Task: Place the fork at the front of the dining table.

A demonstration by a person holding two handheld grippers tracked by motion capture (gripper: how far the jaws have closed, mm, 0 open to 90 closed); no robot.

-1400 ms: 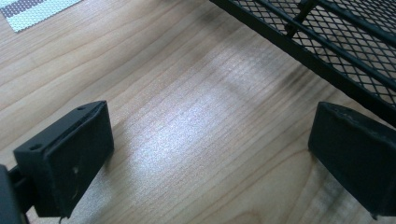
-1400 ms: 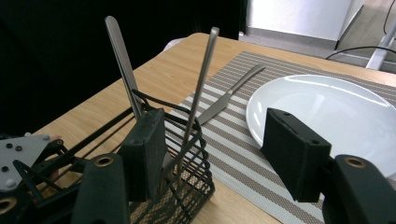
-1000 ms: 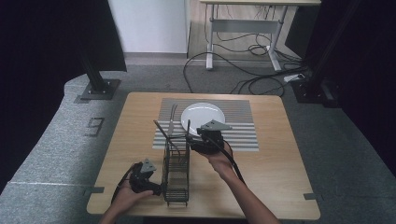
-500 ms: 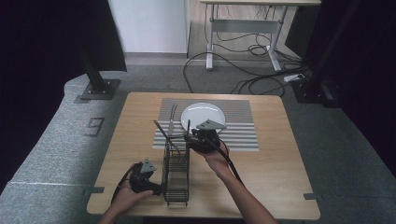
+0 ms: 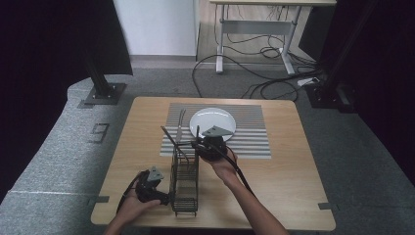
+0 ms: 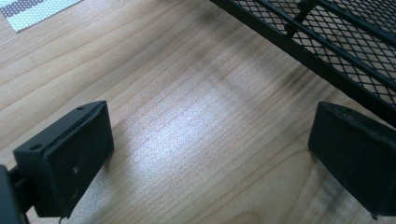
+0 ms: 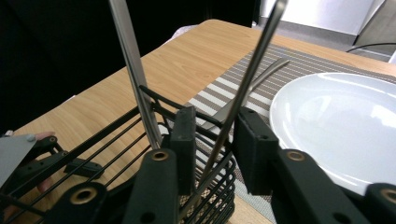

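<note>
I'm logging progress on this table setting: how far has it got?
Done: a metal fork lies on the striped placemat left of the white round plate. In hand: the right gripper brackets a thin metal utensil handle standing in the black wire rack; the left gripper is open beside it. Left: two upright utensils.

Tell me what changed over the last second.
Little changed. The right gripper shifted slightly at the far end of the wire rack, its jaws around a slim utensil handle standing in the rack's holder. The left gripper stayed open beside the rack's near end. Plate, fork and placemat did not move.
</note>
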